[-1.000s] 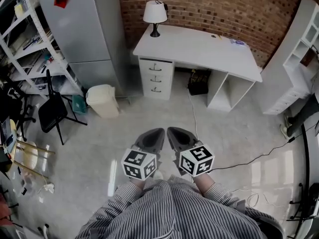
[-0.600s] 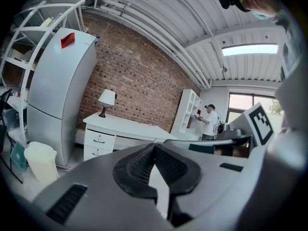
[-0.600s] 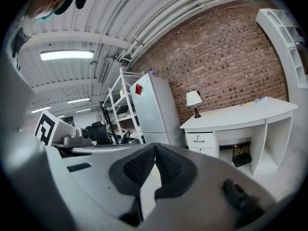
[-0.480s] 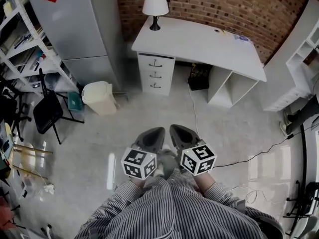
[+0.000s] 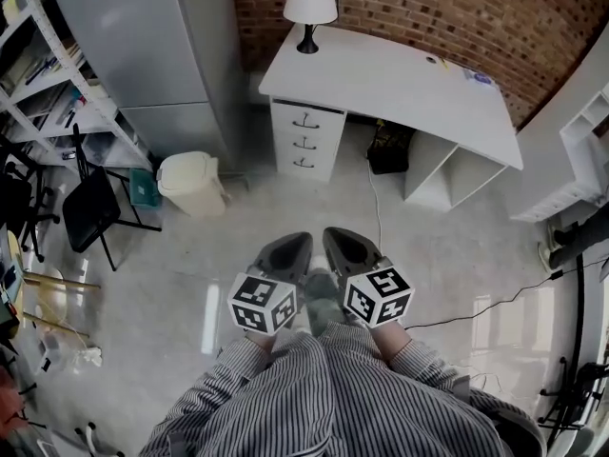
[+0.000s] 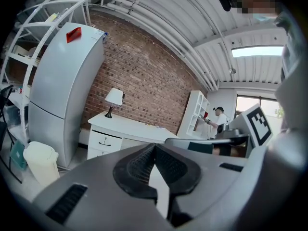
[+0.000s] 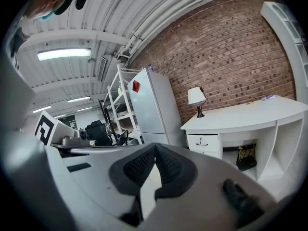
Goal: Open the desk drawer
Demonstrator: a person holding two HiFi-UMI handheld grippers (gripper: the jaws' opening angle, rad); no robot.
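1. Compared with a second earlier, the desk point(image 5: 400, 74) filled more of the head view, and the table lamp point(image 5: 310, 3) on its back-left corner had slid up to the picture's top edge. Both grippers had kept their side-by-side pose.
2. The left gripper point(image 5: 288, 258) had its claw pinched fully together on nothing, well short of the desk.
3. The right gripper point(image 5: 347, 253), just beside it, was likewise closed and empty.
4. The drawer stack point(image 5: 304, 143) sat under the desk's left end, all three drawers flush, none pulled out.
5. The refrigerator point(image 5: 143, 46) stood left of the drawers, with the waste bin point(image 5: 190, 184) and folding chair point(image 5: 90, 208) in front of it.
6. Bare floor point(image 5: 285, 208) ran from the grippers to the drawer fronts.
7. A black cable point(image 5: 495, 303) crossed the floor at right, below the white bookcase point(image 5: 580, 150).
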